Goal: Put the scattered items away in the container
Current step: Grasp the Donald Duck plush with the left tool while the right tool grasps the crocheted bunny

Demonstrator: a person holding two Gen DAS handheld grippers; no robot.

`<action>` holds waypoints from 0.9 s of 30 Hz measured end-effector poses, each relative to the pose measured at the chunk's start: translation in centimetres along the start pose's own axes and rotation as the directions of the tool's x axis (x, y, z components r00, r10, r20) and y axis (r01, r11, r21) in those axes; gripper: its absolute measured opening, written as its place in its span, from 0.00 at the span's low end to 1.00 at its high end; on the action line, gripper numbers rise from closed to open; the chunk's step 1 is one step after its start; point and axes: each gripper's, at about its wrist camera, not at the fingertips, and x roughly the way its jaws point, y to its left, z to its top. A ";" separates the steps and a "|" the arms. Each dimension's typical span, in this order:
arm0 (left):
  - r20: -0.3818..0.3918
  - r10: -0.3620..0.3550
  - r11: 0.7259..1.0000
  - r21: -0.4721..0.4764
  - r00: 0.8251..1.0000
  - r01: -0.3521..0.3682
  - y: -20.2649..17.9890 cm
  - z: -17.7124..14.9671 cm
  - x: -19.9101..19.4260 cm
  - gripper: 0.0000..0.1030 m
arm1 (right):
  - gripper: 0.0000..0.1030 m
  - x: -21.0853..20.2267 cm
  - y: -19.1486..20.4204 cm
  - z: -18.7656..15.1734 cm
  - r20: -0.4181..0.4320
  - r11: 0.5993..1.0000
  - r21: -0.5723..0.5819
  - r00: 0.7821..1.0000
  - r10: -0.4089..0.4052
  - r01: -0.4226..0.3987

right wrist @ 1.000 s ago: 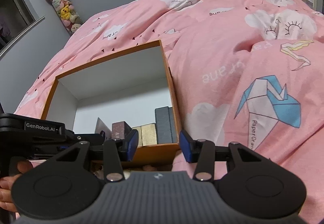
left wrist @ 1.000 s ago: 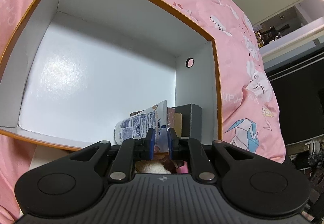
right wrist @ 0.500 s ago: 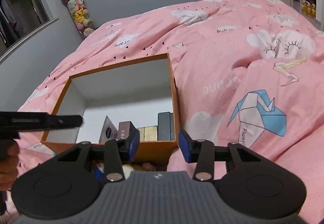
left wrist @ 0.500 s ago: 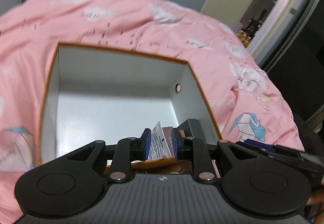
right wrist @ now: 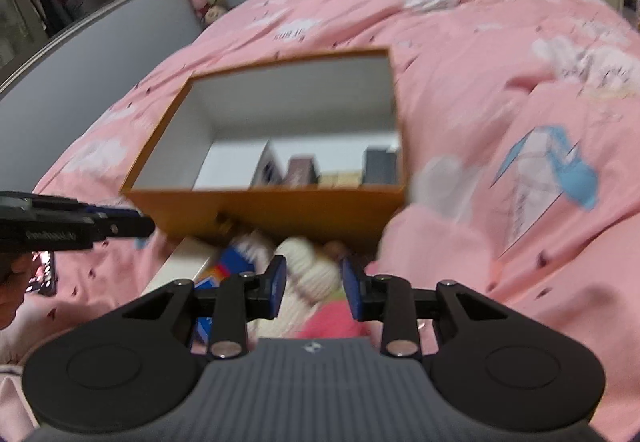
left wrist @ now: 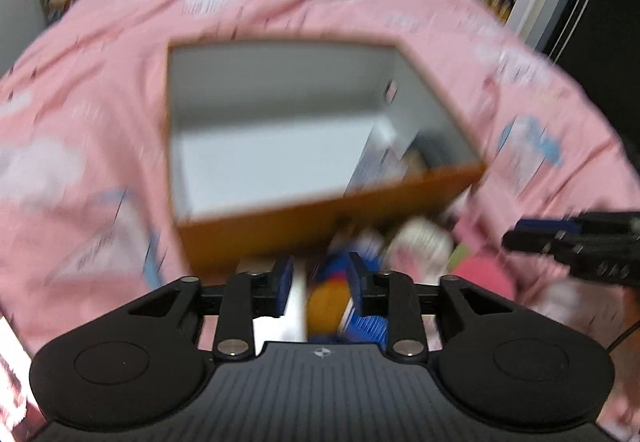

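Two sets of jaws over the pile in front of the box

On the bed, the box holds a few items; loose ones lie before it. Left gripper has just spread, empty; right gripper, narrowing, frames the cream woolly thing, risking snagging the neighbouring pink thing. Only the right view shows the stacked small boxes.

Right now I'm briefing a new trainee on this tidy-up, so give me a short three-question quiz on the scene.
1. True or false: the orange box is empty.
2. What lies between the right gripper's fingers: A) cream knitted item, B) dark box, C) nothing?
3. What does the box rest on?

Key: 1. False, small boxes and a tube stand inside. 2. A, not visibly pressed. 3. A pink duvet.
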 end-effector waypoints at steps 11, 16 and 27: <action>-0.051 -0.037 0.994 0.096 0.998 0.042 -1.0 -3.1 2.3 0.54 | 0.43 2.8 3.0 -1.6 -0.111 0.992 -0.130 0.994 -0.013 -0.001; -0.031 -0.046 0.983 0.177 0.998 0.051 -2.5 -2.8 3.2 0.56 | 0.48 3.8 3.7 -1.9 -0.141 0.984 -0.178 0.990 -0.014 -0.012; -0.065 -0.058 0.968 0.240 0.996 0.072 -2.8 -1.1 5.1 0.58 | 0.53 7.2 7.1 -2.5 -0.190 0.867 -0.499 0.974 -0.119 0.009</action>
